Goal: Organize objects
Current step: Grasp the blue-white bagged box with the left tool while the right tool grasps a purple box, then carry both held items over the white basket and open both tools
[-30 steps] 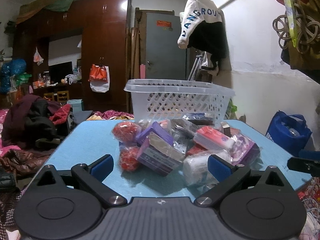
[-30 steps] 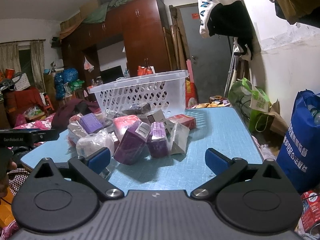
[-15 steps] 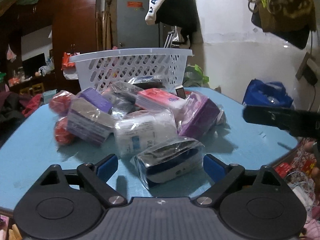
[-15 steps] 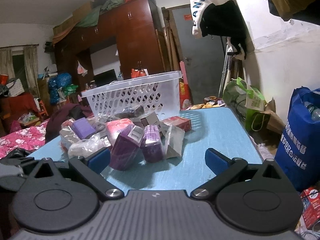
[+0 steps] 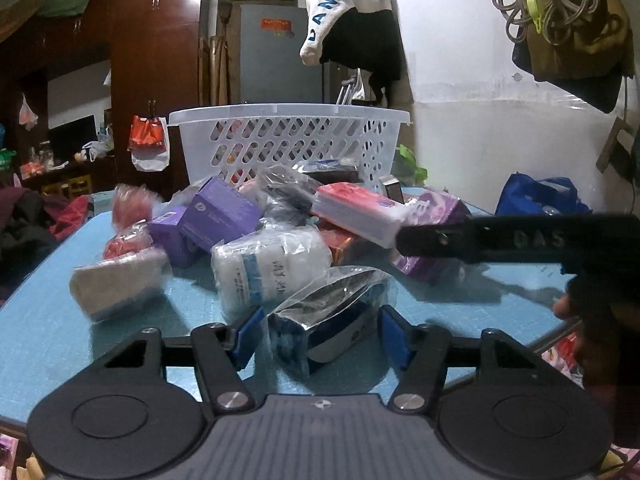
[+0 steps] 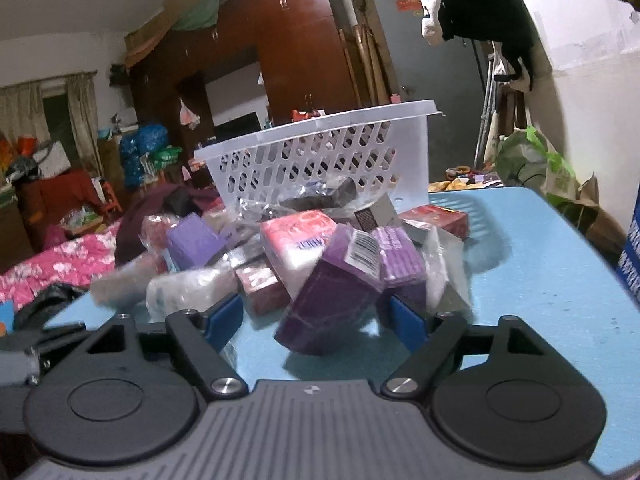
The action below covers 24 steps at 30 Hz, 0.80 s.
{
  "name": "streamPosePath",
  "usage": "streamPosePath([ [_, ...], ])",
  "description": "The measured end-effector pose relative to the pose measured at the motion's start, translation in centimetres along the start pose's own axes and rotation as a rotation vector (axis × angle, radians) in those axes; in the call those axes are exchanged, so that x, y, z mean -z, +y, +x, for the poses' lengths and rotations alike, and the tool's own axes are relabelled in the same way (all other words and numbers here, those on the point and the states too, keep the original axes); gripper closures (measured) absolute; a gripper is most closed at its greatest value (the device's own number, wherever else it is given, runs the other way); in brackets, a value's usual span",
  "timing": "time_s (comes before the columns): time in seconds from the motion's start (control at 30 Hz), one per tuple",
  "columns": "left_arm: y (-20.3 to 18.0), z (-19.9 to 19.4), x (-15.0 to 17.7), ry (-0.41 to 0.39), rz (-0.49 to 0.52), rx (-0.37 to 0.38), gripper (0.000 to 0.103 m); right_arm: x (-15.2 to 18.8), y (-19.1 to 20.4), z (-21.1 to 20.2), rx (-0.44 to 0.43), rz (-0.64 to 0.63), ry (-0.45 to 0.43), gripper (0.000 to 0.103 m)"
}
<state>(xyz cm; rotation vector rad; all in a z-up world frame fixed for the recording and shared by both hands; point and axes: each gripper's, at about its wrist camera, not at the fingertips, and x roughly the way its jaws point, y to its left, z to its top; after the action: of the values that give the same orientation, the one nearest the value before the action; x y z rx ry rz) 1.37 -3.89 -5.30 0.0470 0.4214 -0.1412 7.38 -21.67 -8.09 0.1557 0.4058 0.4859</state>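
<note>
A pile of small packets and boxes lies on a blue table [image 5: 48,320] in front of a white perforated basket [image 5: 288,140]. My left gripper [image 5: 320,336] is open, its blue pads on either side of a clear-bagged dark blue packet [image 5: 324,320] at the pile's near edge. My right gripper [image 6: 316,316] is open, its pads flanking a dark purple box [image 6: 332,296] with a barcode label. The right gripper's body crosses the left wrist view as a black bar [image 5: 520,240]. The basket also shows in the right wrist view [image 6: 320,160].
The pile holds a white wrapped roll [image 5: 272,268], purple boxes [image 5: 220,212], a pink packet [image 5: 356,212] and red bagged items [image 5: 128,204]. A blue bag [image 5: 540,196] stands right of the table. Clothes hang on the wall; a bed with pink bedding [image 6: 60,260] lies left.
Both grippers have moved forward into the pile and narrowed. The left now straddles the bagged blue packet; the right now straddles the dark purple box.
</note>
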Motion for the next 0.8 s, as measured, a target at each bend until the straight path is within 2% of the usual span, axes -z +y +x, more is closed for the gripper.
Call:
streamPosePath([
  [0.07, 0.0, 0.2, 0.0, -0.008, 0.006, 0.008, 0.037, -0.1, 0.0, 0.2, 0.012, 0.003, -0.005, 0.035],
  [0.1, 0.0, 0.2, 0.0, -0.010, 0.007, 0.012, 0.037, -0.1, 0.0, 0.3, 0.020, 0.002, -0.003, 0.050],
  [0.13, 0.1, 0.2, 0.1, -0.015, 0.009, 0.018, 0.040, 0.0, 0.1, 0.3, 0.033, 0.004, -0.006, 0.057],
  [0.2, 0.2, 0.0, 0.1, -0.024, 0.011, 0.036, 0.046, 0.2, -0.2, 0.0, 0.025, 0.005, -0.009, 0.057],
  [0.27, 0.3, -0.1, 0.2, -0.034, 0.006, 0.063, 0.059, 0.3, -0.3, -0.7, 0.030, -0.002, -0.019, 0.057],
  [0.53, -0.7, -0.8, 0.1, -0.079, 0.028, 0.150, 0.064, -0.2, -1.5, -3.8, 0.031, 0.007, -0.080, 0.057],
  [0.7, -0.4, -1.6, -0.7, -0.116, -0.012, 0.201, 0.064, -0.8, -2.0, -5.1, 0.031, 0.015, -0.125, 0.057],
  [0.8, 0.3, -1.9, -2.2, -0.158, -0.035, 0.211, 0.064, -2.0, -2.5, -5.4, 0.028, 0.012, -0.158, 0.057],
])
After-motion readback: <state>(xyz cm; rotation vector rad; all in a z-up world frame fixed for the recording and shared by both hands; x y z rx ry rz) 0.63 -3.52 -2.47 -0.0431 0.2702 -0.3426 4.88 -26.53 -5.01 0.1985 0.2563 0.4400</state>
